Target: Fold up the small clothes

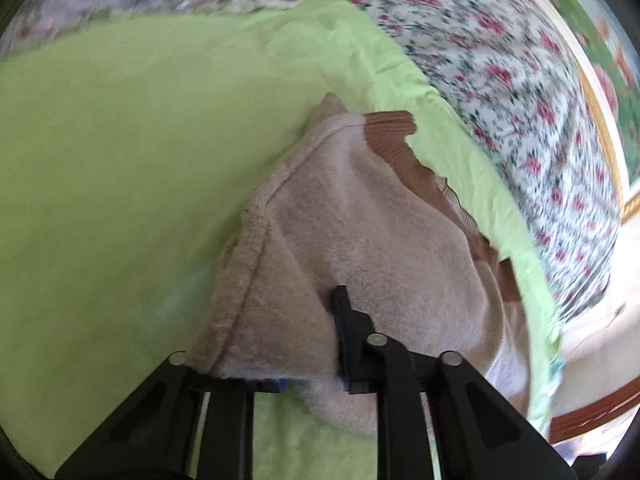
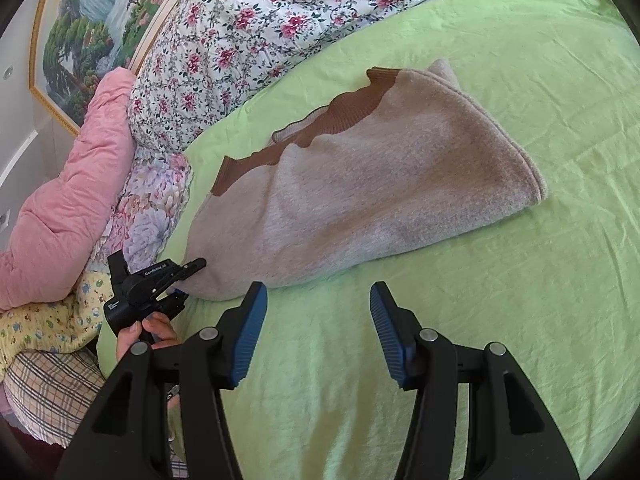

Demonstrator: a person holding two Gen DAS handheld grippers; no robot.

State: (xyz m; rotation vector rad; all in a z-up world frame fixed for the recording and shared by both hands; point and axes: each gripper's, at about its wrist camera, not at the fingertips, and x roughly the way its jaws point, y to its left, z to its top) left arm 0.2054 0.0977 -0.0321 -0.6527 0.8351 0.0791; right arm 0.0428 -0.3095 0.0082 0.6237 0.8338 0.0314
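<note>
A small beige fleece garment [image 2: 360, 184] with a brown ribbed hem [image 2: 320, 124] lies folded on the green sheet [image 2: 520, 320]. My left gripper [image 1: 308, 364] is shut on the garment's near edge [image 1: 360, 240], and the cloth drapes over its fingers. In the right wrist view the left gripper [image 2: 188, 280] pinches the garment's left corner. My right gripper [image 2: 318, 328] is open and empty, hovering just above the sheet in front of the garment.
A floral quilt [image 2: 260, 24] lies along the far side of the green sheet. A pink duvet [image 2: 68, 200] and patterned bedding [image 2: 48, 332] sit at the left. A framed painting [image 2: 92, 20] hangs on the wall.
</note>
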